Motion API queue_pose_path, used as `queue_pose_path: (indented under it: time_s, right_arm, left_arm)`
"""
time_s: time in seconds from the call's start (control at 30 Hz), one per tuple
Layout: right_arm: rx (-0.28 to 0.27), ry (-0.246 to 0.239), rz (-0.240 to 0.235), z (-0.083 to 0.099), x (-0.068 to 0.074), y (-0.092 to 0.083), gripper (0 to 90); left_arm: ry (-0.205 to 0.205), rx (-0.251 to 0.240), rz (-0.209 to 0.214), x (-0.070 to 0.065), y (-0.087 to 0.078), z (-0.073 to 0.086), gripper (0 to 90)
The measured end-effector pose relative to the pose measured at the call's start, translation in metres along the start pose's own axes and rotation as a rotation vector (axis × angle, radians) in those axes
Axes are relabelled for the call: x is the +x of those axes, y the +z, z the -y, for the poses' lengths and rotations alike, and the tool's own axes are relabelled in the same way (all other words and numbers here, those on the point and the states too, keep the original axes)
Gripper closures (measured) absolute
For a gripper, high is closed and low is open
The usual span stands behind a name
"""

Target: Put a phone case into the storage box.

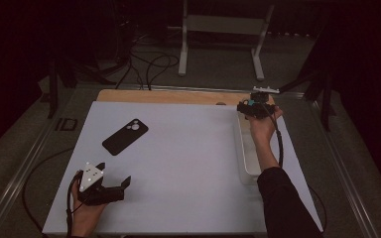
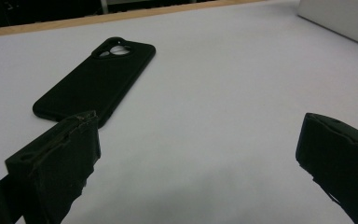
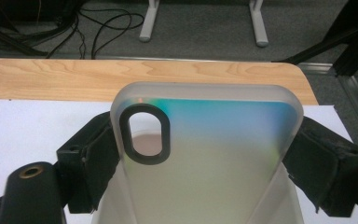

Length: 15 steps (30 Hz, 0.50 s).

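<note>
A black phone case (image 1: pixel 125 136) lies flat on the white mat, left of centre, camera cutout toward the far side. In the left gripper view the black phone case (image 2: pixel 93 84) sits ahead and to the left of the jaws. My left gripper (image 1: pixel 114 173) (image 2: pixel 200 154) rests near the mat's front left, open and empty. At the far right my right gripper (image 1: pixel 255 106) (image 3: pixel 203 151) is shut on a frosted, iridescent phone case (image 3: pixel 214 154), clamped across its width. The case stands upright, with its black-rimmed camera cutout (image 3: pixel 144 135) at the upper left.
A long white tray (image 1: pixel 248 153) lies along the mat's right side, under my right hand; the tray's corner (image 2: pixel 345 18) shows far off. A wooden table edge (image 1: pixel 178 95) runs behind the mat. Cables and a metal stand (image 1: pixel 223 29) are on the floor beyond.
</note>
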State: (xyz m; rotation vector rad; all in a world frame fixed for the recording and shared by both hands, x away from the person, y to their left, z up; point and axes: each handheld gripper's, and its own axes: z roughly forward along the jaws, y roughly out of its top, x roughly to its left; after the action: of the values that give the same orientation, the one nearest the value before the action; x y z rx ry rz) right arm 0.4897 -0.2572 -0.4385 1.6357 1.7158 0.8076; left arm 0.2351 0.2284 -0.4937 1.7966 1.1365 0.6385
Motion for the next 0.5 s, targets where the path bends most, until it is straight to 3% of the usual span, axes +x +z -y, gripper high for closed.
queue_pose_path:
  time_s: [0.07,0.2,0.5]
  right_arm:
    - [-0.003,-0.020,0.007,0.000,0.001,0.001,10.0]
    - [-0.016,0.022,-0.015,-0.002,-0.001,-0.002,8.4]
    - [-0.058,0.011,-0.029,-0.006,-0.005,-0.016,8.4]
  left_arm:
    - [0.000,0.000,0.000,0.000,0.000,0.000,0.1]
    - [-0.001,0.000,0.000,0.000,0.000,0.000,0.1]
    - [0.000,0.000,-0.001,0.000,0.000,0.000,0.2]
